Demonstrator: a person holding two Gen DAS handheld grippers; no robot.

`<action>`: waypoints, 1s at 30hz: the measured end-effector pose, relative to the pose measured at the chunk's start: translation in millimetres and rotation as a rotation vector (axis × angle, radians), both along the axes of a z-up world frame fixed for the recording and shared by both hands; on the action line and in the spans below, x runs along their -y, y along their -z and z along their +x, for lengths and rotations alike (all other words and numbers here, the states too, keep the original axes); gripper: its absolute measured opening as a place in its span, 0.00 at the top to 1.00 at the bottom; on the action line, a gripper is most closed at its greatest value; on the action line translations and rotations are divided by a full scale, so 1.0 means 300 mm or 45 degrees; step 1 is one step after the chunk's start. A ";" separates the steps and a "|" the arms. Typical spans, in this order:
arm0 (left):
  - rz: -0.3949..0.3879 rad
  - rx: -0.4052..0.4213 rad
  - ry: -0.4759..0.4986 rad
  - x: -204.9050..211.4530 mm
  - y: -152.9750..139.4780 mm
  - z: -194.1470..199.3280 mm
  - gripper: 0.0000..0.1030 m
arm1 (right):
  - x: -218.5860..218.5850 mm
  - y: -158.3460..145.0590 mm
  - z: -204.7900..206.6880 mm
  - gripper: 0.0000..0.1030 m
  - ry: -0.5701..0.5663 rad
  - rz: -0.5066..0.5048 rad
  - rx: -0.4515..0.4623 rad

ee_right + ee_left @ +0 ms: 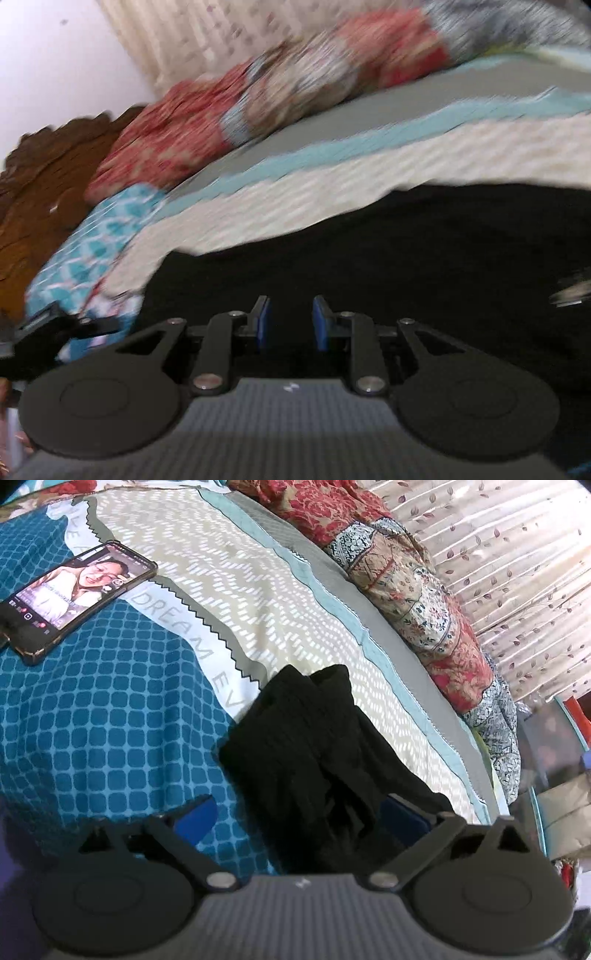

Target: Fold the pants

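Black fabric filled the scene: the pants (310,746) lay bunched on the patterned bedspread (110,720), straddling its blue checked part and its cream zigzag part, and the left gripper (299,814) hung over them with its blue pads spread wide on either side of the cloth, gripping nothing. A phone (74,594) with a lit screen rested well apart on the blue side. In the blurred right wrist view, the right gripper (290,325) sat low over the pants (406,258), its pads parted by a narrow gap.

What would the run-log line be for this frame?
task: fold pants | left gripper: open, straddling black pants | right gripper: open, over pants | phone on bedspread
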State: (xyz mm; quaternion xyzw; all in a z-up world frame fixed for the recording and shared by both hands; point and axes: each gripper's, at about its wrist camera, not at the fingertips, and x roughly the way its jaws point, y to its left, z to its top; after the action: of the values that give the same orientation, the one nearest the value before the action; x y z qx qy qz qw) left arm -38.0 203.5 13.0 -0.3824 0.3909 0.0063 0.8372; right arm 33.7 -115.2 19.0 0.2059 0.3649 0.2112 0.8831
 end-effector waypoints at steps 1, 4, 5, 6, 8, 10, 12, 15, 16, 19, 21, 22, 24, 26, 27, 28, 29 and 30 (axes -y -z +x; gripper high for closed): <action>0.015 0.004 0.007 0.002 -0.002 -0.001 0.03 | -0.043 0.006 0.019 0.75 -0.031 0.016 -0.023; 0.059 0.034 0.026 0.008 -0.020 -0.019 0.01 | -0.122 0.015 0.075 0.78 -0.069 0.039 -0.089; 0.071 0.045 0.034 0.009 -0.024 -0.027 0.01 | -0.140 0.021 0.088 0.78 -0.074 0.050 -0.108; 0.075 0.049 0.037 0.006 -0.025 -0.033 0.01 | -0.157 0.023 0.086 0.78 -0.076 0.060 -0.127; 0.062 0.053 0.026 -0.007 -0.018 -0.042 0.01 | -0.176 0.044 0.094 0.78 -0.080 0.087 -0.181; 0.049 0.047 0.005 -0.021 -0.004 -0.037 0.01 | -0.191 0.087 0.113 0.78 -0.095 0.095 -0.280; 0.041 0.046 -0.010 -0.031 0.003 -0.020 0.00 | -0.162 0.157 0.077 0.87 -0.071 0.117 -0.373; 0.074 0.066 -0.007 -0.034 0.007 0.025 0.00 | -0.116 0.177 0.069 0.90 -0.030 0.231 -0.411; 0.075 0.070 -0.003 -0.033 0.015 0.043 0.00 | -0.105 0.181 0.069 0.92 -0.024 0.255 -0.431; 0.055 0.069 0.013 -0.027 0.061 0.094 0.01 | -0.091 0.188 0.059 0.94 -0.010 0.295 -0.451; 0.106 0.101 0.007 -0.011 0.073 0.106 0.15 | -0.097 0.184 0.051 0.94 -0.006 0.299 -0.451; 0.136 0.104 0.011 -0.002 0.072 0.113 0.37 | -0.097 0.179 0.046 0.94 -0.005 0.296 -0.450; 0.146 0.111 -0.010 0.008 0.063 0.110 0.47 | -0.110 0.176 0.041 0.94 -0.001 0.290 -0.448; 0.196 0.158 -0.017 0.028 0.032 0.089 0.60 | -0.116 0.178 0.037 0.94 0.001 0.286 -0.449; 0.262 0.195 -0.008 0.049 0.008 0.075 0.66 | -0.120 0.177 0.035 0.94 0.002 0.282 -0.447; 0.311 0.226 0.018 0.073 -0.012 0.064 0.70 | -0.124 0.177 0.035 0.94 0.001 0.275 -0.445; 0.345 0.250 0.045 0.096 -0.029 0.055 0.71 | -0.129 0.177 0.034 0.94 0.001 0.269 -0.442; 0.365 0.272 0.067 0.116 -0.039 0.048 0.71 | -0.139 0.178 0.038 0.94 0.005 0.267 -0.441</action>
State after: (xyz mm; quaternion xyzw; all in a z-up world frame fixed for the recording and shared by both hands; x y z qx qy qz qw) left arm -23.6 168.7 24.7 -0.2472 0.3048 -0.0006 0.9198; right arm 45.0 -73.6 -34.3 0.3308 0.4870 0.2079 0.7811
